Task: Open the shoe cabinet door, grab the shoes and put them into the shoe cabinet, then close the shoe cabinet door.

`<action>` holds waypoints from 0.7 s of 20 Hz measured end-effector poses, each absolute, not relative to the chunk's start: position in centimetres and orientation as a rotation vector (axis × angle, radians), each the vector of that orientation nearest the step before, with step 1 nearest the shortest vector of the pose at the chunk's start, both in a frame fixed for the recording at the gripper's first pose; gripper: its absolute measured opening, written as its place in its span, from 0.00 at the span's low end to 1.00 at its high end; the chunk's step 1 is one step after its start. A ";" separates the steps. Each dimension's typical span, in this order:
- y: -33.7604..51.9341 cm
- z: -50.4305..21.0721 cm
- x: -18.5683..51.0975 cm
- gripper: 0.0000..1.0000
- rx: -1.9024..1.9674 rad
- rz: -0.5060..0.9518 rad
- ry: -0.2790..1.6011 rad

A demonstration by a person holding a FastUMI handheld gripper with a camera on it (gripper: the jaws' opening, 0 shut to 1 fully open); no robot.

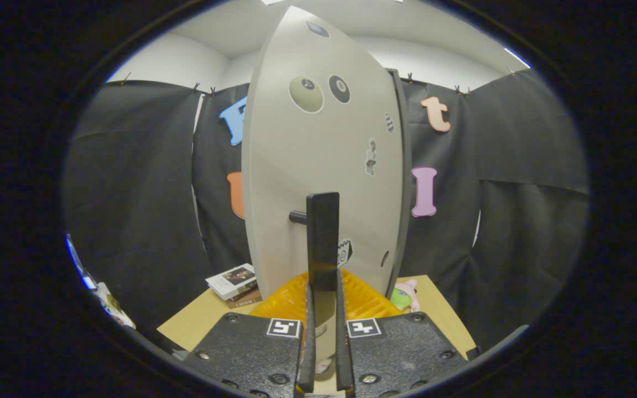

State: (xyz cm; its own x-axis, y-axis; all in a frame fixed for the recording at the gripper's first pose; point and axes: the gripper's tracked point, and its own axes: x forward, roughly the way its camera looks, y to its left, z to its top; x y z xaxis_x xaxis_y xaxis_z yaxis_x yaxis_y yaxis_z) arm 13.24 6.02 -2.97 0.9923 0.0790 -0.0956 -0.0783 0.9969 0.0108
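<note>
The shoe cabinet door (pixel 324 138) is a pale grey panel with several stickers, and it stands upright right ahead of me, turned nearly edge-on. Its black bar handle (pixel 323 232) runs vertically and hangs on a short peg (pixel 297 216). The lower end of the handle sits between my fingers (pixel 311 315), which press on it from both sides. My gripper (pixel 324 290) is shut on the handle. The door hides the inside of the cabinet.
A tan table (pixel 202 318) lies below. A ribbed orange surface (pixel 371 301) spreads just beyond the fingers, under the door. A stack of booklets (pixel 234 283) lies to the left of the door, a small pink and green toy (pixel 406 296) to the right.
</note>
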 end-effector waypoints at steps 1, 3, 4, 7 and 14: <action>4.4 -3.1 12.5 0.16 0.007 0.061 0.099; 0.8 -3.1 11.4 0.12 -0.008 0.021 0.094; -0.8 -3.2 11.3 0.08 -0.008 0.007 0.096; -5.5 -3.0 11.0 0.04 -0.018 -0.016 0.095; -11.3 -3.0 11.4 0.04 0.037 0.029 0.106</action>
